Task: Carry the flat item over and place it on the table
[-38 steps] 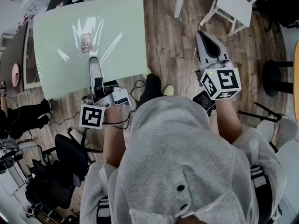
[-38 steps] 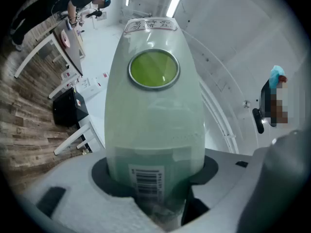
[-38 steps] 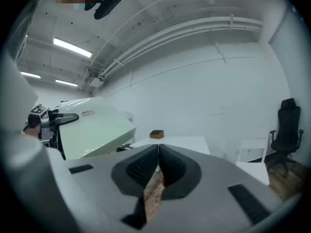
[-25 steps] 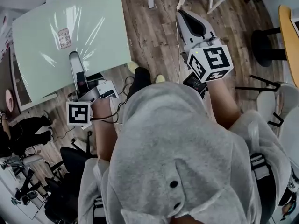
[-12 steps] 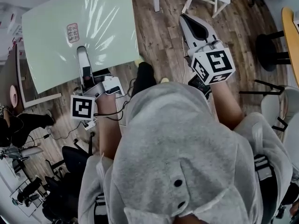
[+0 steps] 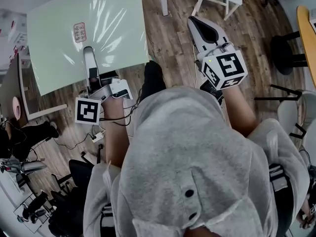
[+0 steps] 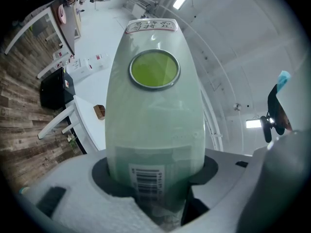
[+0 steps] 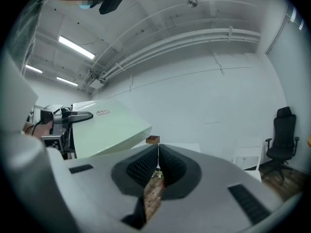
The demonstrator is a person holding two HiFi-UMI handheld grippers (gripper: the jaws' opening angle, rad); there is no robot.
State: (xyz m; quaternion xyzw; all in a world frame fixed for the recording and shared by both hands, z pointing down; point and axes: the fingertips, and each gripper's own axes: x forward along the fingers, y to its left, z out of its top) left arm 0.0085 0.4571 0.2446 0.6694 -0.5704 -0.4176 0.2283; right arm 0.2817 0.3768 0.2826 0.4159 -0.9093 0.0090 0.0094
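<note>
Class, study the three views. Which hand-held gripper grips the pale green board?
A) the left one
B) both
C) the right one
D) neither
A: the board runs between the jaws of the left hand-held gripper, while the right hand-held gripper is off to the side, shut on nothing.

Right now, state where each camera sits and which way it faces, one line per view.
Head view: on the person's head, looking steeply down; grey hooded top, left tongs and right tongs show.
Left gripper view: rides the left tongs, looking along the pale green panel clamped in them.
Right gripper view: rides the right tongs, closed and empty, facing a white wall.
Shared: all three views show the panel; the right gripper view also shows the left tongs.
</note>
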